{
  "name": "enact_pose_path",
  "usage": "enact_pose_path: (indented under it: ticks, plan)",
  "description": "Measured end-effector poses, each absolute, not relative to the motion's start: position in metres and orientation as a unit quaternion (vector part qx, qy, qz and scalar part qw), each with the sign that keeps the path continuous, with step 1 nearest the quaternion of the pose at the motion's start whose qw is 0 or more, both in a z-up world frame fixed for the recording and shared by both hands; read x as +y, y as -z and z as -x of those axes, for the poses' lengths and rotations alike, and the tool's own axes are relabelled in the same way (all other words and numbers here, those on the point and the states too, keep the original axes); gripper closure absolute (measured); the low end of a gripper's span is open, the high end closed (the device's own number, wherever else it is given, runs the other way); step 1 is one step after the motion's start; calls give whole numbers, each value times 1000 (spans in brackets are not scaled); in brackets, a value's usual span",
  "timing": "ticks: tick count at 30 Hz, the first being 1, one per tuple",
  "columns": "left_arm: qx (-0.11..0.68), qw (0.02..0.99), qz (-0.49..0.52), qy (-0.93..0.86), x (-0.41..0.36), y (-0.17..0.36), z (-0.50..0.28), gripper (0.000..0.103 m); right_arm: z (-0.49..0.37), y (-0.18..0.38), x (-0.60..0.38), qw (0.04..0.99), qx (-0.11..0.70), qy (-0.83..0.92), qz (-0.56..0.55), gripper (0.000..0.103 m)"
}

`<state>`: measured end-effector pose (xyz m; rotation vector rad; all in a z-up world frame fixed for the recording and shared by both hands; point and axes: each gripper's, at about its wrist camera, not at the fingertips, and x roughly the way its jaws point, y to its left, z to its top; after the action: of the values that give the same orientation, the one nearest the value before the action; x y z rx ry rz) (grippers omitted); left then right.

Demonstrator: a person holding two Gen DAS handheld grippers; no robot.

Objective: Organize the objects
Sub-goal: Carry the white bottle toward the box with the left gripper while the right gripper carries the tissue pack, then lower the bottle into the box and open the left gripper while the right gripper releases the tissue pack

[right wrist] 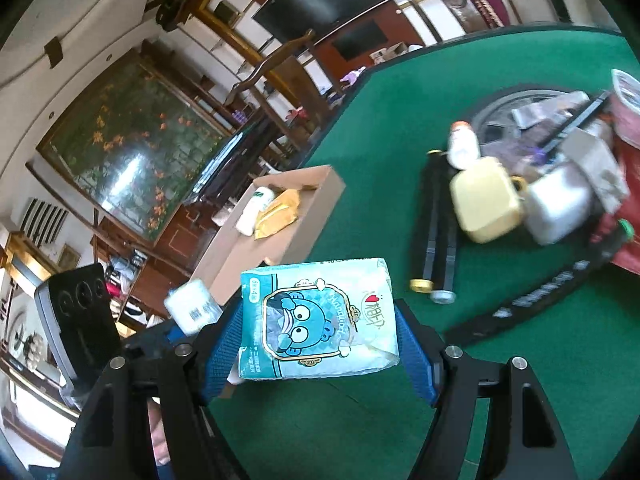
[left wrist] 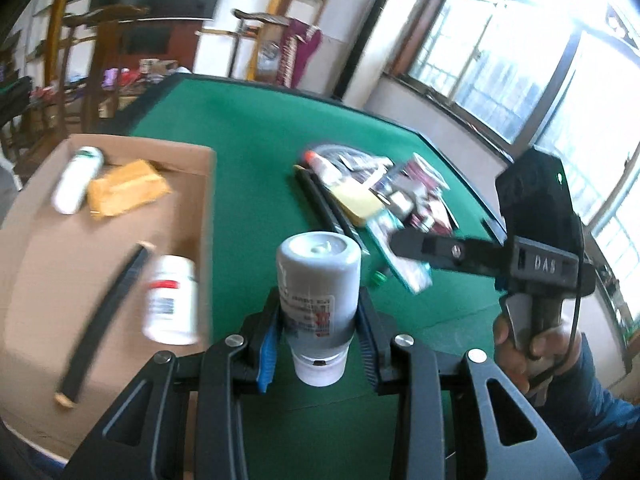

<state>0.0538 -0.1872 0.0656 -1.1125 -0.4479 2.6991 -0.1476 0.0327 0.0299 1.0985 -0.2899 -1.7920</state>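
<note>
My left gripper [left wrist: 318,320] is shut on a grey bottle [left wrist: 318,280] with a white cap, held above the green table beside the cardboard box [left wrist: 104,280]. The box holds a white bottle [left wrist: 172,300], a black stick [left wrist: 104,320], a yellow packet [left wrist: 126,192] and a white tube [left wrist: 76,184]. My right gripper [right wrist: 320,332] is shut on a blue tissue pack [right wrist: 320,320] with a cartoon face; it also shows in the left wrist view [left wrist: 404,256]. The box also shows in the right wrist view [right wrist: 280,220].
A pile of loose items lies on the green table [left wrist: 260,140]: a yellow box [right wrist: 486,200], black sticks [right wrist: 438,232], a small bottle with an orange cap [right wrist: 462,144], packets and a red pouch. Chairs and shelves stand beyond the table's far edge.
</note>
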Motion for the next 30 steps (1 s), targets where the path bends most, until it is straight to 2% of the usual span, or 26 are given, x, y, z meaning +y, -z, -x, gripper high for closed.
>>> enact_pose_path:
  ticks: [12, 19, 30]
  plan:
    - [-192, 25, 328, -925, -280, -93, -86, 69, 129, -62, -58, 518, -65, 734, -434, 26]
    - [-205, -5, 359, -910, -326, -80, -72, 69, 121, -65, -120, 518, -20, 740, -428, 26]
    - [-193, -38, 408, -891, -359, -60, -51, 69, 121, -39, -185, 505, 23, 736, -451, 26]
